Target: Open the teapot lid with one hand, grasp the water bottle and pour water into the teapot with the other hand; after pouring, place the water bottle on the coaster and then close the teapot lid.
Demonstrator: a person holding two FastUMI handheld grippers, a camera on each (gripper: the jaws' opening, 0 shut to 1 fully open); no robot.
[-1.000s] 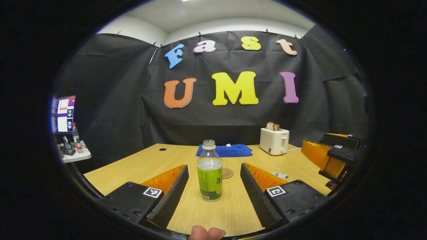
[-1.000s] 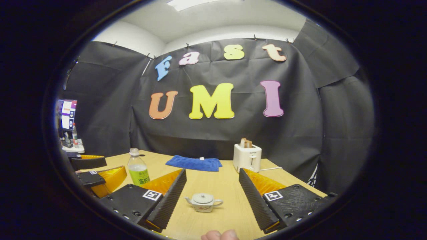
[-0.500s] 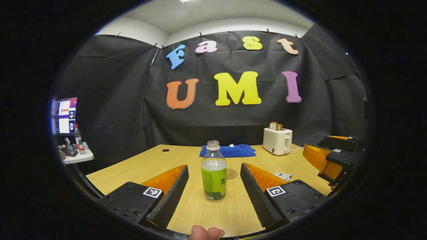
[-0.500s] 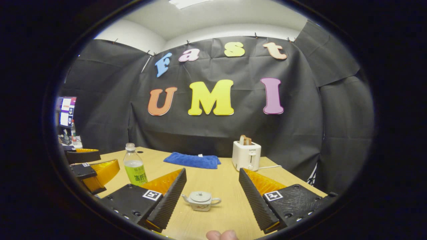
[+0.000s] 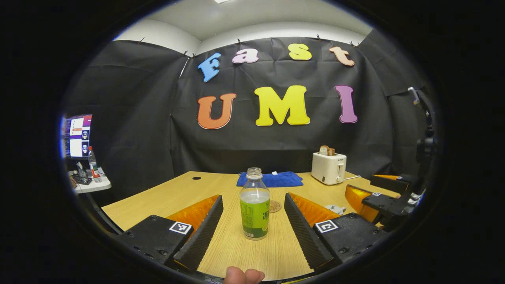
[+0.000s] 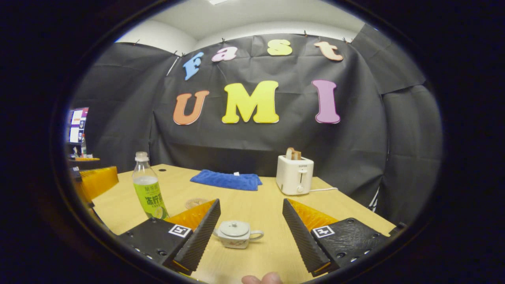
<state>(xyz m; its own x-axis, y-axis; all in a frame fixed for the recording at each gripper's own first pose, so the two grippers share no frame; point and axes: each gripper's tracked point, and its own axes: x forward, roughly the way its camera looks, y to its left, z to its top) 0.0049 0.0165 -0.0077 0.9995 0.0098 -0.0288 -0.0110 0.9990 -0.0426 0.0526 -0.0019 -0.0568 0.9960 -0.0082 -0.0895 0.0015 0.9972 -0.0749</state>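
The lidded teapot (image 6: 236, 233) sits on the wooden table (image 6: 252, 205) between the wide-spread fingers of the right gripper (image 6: 250, 232), apparently lined up for lifting the lid; the uncapped water bottle (image 5: 255, 209) stands framed by the equally open left gripper (image 5: 252, 228), ready for grasping; the coaster (image 5: 274, 206) waits at the bottle's one o'clock.

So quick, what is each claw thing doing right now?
Left gripper: open, clear green-labelled plastic bottle between its fingers, ungripped.
Right gripper: open, empty.
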